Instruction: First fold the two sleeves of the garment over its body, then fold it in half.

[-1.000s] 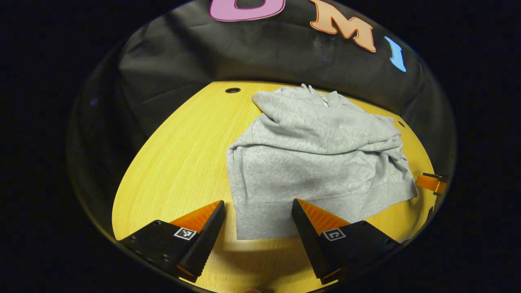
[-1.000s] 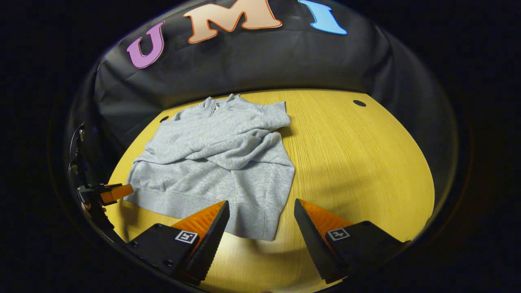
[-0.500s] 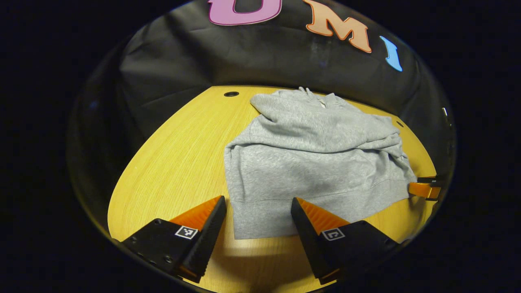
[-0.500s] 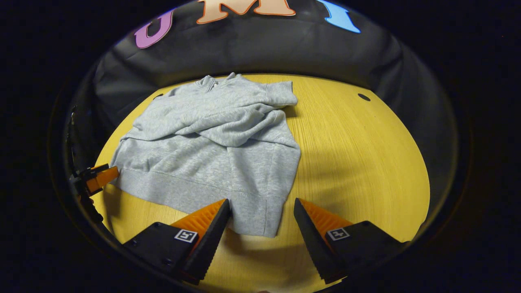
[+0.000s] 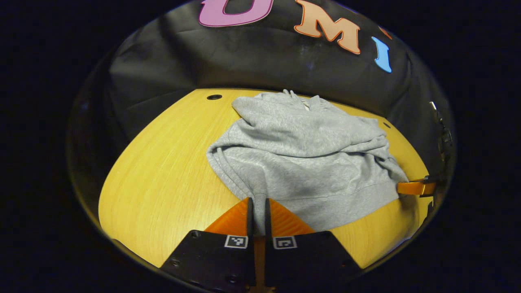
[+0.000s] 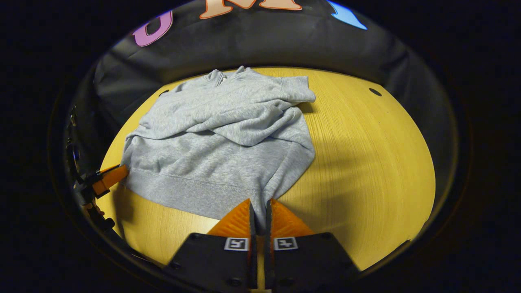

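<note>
My left gripper (image 5: 257, 209) and right gripper (image 6: 259, 211) each pinch a hem corner of the soft, floppy sweatshirt (image 5: 309, 158) at lower centre, seemingly firmly.

Bare table (image 5: 163, 171) flanks the sweatshirt (image 5: 309, 158); the wall (image 5: 244, 61) blocks beyond.

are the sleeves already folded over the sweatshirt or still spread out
Folded in. Both sleeves lie crossed over the grey sweatshirt body, none trailing on the table. The half fold is not yet done.

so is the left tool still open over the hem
No, the left tool is shut on the sweatshirt hem, cloth pinched between its fingers.
</note>
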{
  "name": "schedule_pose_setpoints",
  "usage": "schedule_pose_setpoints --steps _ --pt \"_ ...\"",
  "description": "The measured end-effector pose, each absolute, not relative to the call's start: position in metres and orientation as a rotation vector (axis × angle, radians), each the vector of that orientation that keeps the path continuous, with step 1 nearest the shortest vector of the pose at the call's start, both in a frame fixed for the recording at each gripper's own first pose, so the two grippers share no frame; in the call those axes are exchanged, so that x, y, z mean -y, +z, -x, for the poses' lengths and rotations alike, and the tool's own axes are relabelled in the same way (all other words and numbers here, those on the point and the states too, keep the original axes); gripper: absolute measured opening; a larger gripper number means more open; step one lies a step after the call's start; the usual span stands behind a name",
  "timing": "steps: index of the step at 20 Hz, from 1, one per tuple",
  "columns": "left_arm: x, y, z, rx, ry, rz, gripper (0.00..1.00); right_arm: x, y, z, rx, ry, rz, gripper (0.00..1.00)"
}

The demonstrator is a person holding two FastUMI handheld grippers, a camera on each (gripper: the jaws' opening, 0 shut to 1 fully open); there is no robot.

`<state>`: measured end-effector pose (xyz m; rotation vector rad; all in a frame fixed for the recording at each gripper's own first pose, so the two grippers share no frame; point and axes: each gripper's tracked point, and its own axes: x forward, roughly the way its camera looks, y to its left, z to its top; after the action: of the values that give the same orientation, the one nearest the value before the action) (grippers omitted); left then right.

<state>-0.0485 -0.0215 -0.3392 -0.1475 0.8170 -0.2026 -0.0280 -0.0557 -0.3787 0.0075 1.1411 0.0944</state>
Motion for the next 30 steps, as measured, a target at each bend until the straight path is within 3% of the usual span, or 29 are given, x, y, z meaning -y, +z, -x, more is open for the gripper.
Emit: schedule_pose_setpoints --steps 1,2,13,18,30 --pt "0.022 -0.342 0.047 -0.816 -0.202 0.15 0.08 0.056 -0.377 0.026 -1.15 0.098 -0.019 0.05" --pt "0.022 -0.343 0.048 -0.821 -0.204 0.144 0.0 0.056 -0.377 0.026 -1.161 0.093 -0.033 0.05" --pt "0.022 -0.339 0.058 -0.942 -0.219 0.213 0.0 0.052 -0.37 0.034 -1.239 0.135 -0.123 0.03" --pt "0.02 -0.335 0.056 -0.988 -0.222 0.217 0.0 0.051 -0.355 0.026 -1.201 0.16 -0.167 0.03" --pt "0.019 -0.262 0.005 -0.895 -0.244 0.293 0.0 0.04 -0.267 -0.032 -1.103 0.196 -0.525 0.03"
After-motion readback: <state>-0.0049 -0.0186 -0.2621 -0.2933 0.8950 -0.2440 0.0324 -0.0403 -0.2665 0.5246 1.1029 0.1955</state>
